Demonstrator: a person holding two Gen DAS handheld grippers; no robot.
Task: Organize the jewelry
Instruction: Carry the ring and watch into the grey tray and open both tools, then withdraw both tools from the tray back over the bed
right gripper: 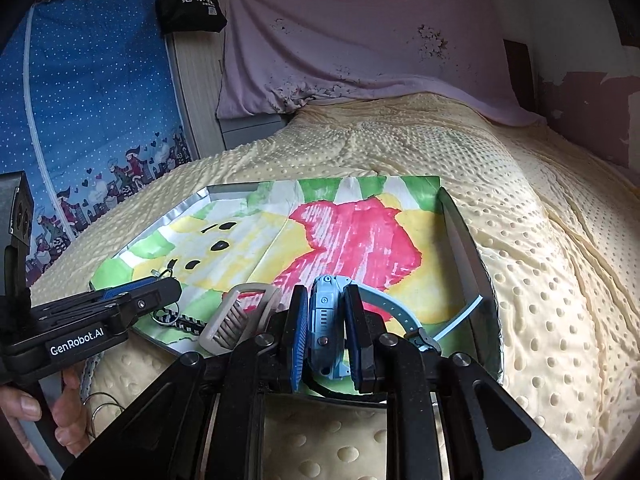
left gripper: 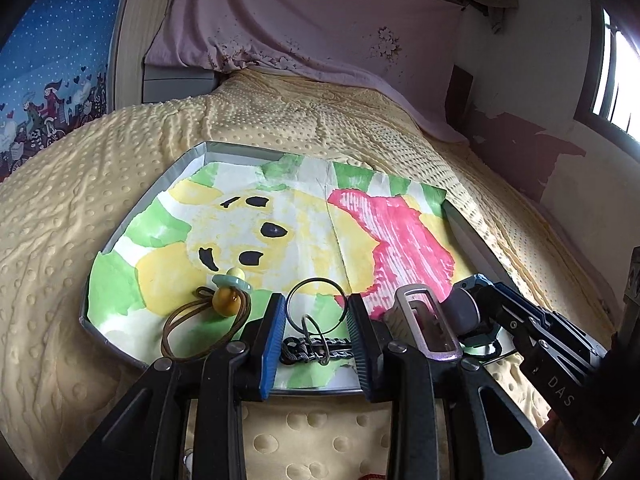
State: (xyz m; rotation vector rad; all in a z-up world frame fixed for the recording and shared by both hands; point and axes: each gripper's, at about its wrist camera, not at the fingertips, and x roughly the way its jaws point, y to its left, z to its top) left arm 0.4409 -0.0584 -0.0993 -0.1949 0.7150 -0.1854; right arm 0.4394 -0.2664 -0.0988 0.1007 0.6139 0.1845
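Worrying mostly about the tray (right gripper: pixel 472 240) rocking on that squashy yellow blanket (right gripper: pixel 540 280). Right gripper (right gripper: pixel 326 336) is clamped on the blue watch (right gripper: pixel 326 320) at the tray's 5 o'clock; its strap could catch the rim. Left gripper (left gripper: pixel 316 336), partly open, straddles the key ring (left gripper: pixel 316 300) and braided cord at 6 o'clock without pinching. Grey buckle (left gripper: pixel 426 320) crowds between them, bead pendant (left gripper: pixel 228 292) at 7.

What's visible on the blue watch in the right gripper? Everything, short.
The blue watch has a light-blue plastic-looking case, standing on edge, its side with a slotted grille and small buttons facing the camera. The right gripper fingers clamp its two faces. A matching strap curves right and lies over the painted paper in the tray.
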